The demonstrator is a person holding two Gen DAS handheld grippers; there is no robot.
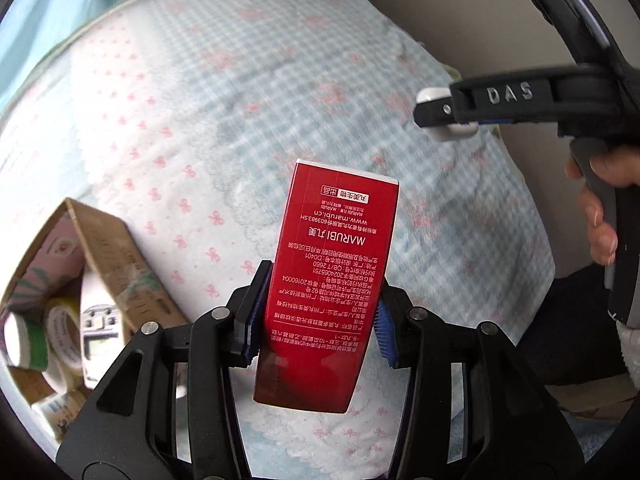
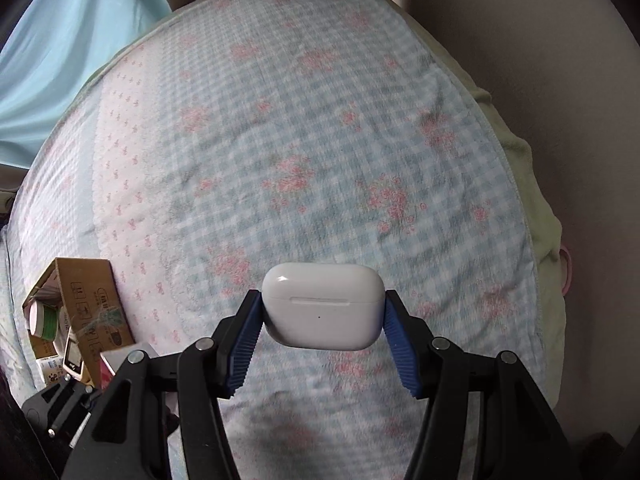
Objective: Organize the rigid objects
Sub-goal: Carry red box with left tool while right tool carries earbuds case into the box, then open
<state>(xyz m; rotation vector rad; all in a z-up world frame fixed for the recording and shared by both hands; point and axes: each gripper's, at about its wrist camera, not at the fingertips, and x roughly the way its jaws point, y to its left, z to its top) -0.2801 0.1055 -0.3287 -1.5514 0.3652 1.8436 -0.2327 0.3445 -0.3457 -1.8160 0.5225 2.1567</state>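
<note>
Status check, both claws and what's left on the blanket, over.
Left claw shut on red box. Right claw shut on white earbud case. Cardboard box lower left, path open.

Black tool, blue ribbed pads (embossed "DAS")

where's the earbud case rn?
The white earbud case is clamped in the right gripper, held above the checked blanket; in the left wrist view it sits upper right of the red box.
</note>
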